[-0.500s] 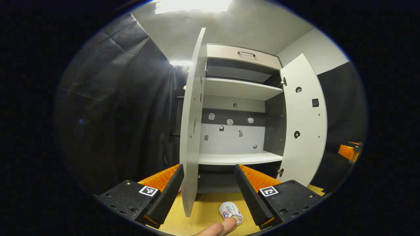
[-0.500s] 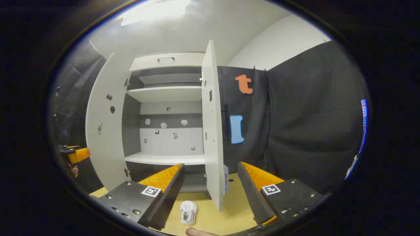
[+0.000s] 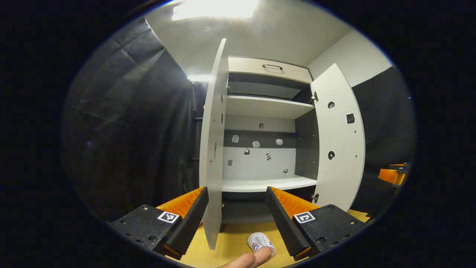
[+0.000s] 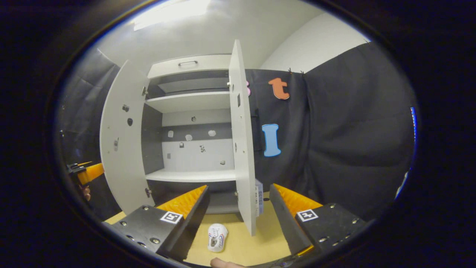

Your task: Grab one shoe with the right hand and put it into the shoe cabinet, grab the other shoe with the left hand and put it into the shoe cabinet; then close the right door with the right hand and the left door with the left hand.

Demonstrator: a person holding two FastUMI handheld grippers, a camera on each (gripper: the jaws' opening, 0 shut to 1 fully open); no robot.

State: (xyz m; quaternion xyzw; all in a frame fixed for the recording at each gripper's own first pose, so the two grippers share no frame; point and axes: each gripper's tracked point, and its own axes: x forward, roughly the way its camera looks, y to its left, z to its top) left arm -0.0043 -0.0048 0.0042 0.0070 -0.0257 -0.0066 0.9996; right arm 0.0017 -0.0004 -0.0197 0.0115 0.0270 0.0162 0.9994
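- left gripper (image 3: 237,212): its two fingers stand wide apart with nothing clamped between them, and they point at the open cabinet (image 3: 260,123).
- the edge of the left door (image 3: 211,149) rises just inside the left finger; the door is swung out toward the camera.
- a white shoe (image 3: 260,242) lies on the yellow floor (image 3: 230,245), low in the gap and close to the inner side of the right finger, not touching either finger.
- a fingertip (image 3: 256,257) of the person shows at the bottom edge, right at the near end of that shoe.
- beyond the fingertips the lower shelf (image 3: 267,183) is bare; the right door (image 3: 340,141) stands open past the right finger.
- far off past the right finger, the other gripper shows at the rim of the left gripper view, too small to tell how its fingers stand.
- right gripper (image 4: 240,208): its fingers are also spread wide and hold nothing.
- in the right gripper view the right door (image 4: 243,141) stands edge-on in the gap, nearer the right finger, and the cabinet (image 4: 193,123) opens beyond the left finger.
- a white shoe (image 4: 217,235) lies on the floor (image 4: 256,245) in the gap, just beside the left finger and clear of it, in front of the cabinet and not inside.
- the left door (image 4: 122,141) hangs open past the left finger; the left gripper (image 4: 87,173) shows beyond it at the rim.
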